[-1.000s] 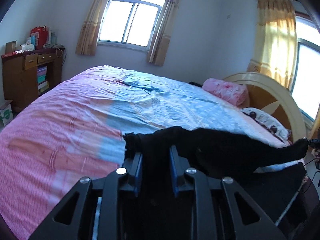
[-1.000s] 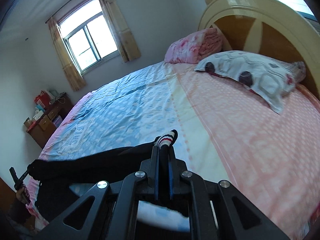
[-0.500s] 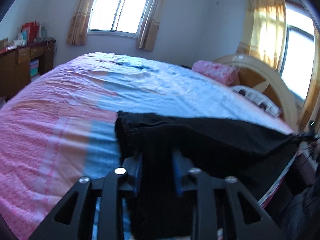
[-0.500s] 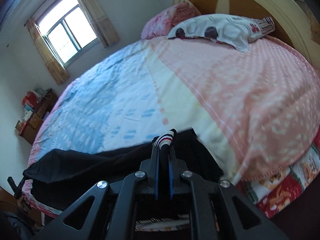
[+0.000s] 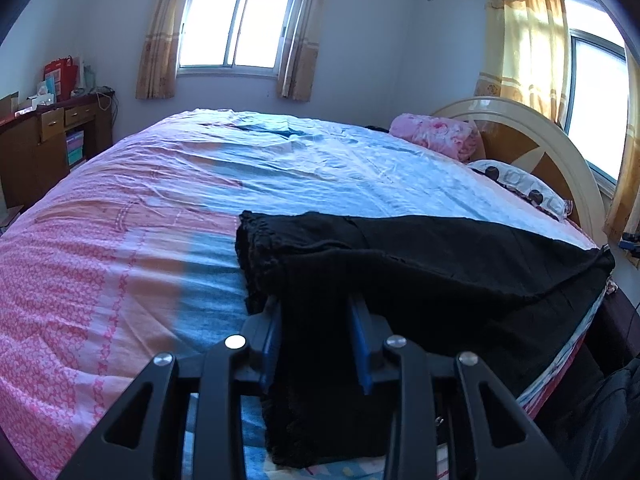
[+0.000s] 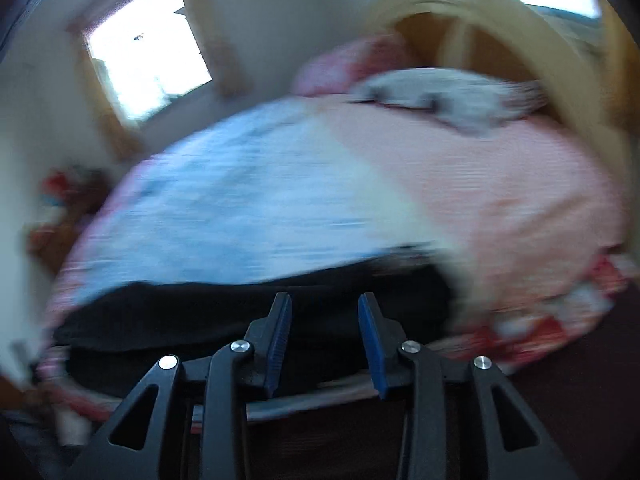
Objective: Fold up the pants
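From my left camera the pants (image 5: 420,264) read as matt black cloth, soft and slightly fuzzy, with a gathered, puckered band at one end. The bed (image 5: 120,248) wears a thin printed cotton-looking sheet, pink and blue, creased and dull. My left tongs (image 5: 316,308) look like matt black plastic with shiny metal rivets and blue rubbery pads; the right tongs (image 6: 325,312) show the same finish. The headboard (image 5: 560,148) seems lacquered wood, cream rim glossy, brown panels smoother. The pillow (image 5: 520,186) is patterned cloth. The curtains (image 5: 520,32) are light woven fabric. The desk (image 5: 36,140) is dark varnished wood.
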Available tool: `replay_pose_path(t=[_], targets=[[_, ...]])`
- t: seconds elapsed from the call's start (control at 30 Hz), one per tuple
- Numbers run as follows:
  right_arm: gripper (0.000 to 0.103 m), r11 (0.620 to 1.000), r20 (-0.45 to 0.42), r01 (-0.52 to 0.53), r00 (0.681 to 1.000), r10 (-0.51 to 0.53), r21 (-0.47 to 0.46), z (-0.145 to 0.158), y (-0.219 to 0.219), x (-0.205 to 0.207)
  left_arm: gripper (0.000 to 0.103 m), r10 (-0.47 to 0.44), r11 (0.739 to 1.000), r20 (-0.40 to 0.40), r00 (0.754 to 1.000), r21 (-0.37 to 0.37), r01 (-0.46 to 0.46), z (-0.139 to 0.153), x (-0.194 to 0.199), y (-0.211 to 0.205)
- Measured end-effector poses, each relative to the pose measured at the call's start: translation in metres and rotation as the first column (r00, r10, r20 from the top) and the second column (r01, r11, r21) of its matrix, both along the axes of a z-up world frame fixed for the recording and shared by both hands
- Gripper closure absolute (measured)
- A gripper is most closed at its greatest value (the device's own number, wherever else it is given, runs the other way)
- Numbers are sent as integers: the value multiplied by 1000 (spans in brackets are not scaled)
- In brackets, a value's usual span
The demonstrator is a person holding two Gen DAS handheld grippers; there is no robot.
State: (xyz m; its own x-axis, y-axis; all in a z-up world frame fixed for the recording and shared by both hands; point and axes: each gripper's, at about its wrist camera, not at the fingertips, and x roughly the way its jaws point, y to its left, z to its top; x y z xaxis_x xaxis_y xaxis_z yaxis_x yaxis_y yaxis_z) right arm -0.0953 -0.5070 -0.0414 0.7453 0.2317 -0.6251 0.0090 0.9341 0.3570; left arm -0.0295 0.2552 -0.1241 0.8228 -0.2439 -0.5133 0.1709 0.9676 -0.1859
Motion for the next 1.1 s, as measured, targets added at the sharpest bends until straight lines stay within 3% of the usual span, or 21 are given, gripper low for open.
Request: replay_pose_path(t=[0.07,0.23,0.37,0.53,0.77,0.83,0.87,0.93,1.1], targets=[[59,979,-58,-131,988,141,157,-25,46,19,68,-1,1000,3,1000,7,1,0,0,-1],[59,942,-167,-302,931,325,147,-82,153,57,68,-4,998,24,1000,64,3,2,-5,-9],[59,914,-252,-263,904,345,308,-121,183,89,68,-8,999,48,999,49,6,4,-9,-11],[59,933,-299,-182,913,278,310,-143,188,102,68,-12,999,61,998,41,10,3,-10,-11],[59,941,-280,-37,950,138,337,-155,176,114,71,-18,1000,55,998,24,16,0,-7,-6],[79,941,-267,-29,956,125,338,-155,178,116,73,-26,999,60,998,23,25,0,-8,-6],[97,950,-270,-29,956,117,310,-154,179,117,77,-30,999,62,998,26,28,1,-9,-7],[100,950,-256,-48,958,131,309,-149,180,115,85,-30,999,70,997,25,28,4,-11,-7],[100,942,-165,-136,967,193,307,-110,178,91,87,-44,999,95,995,-6,45,16,-24,-3]])
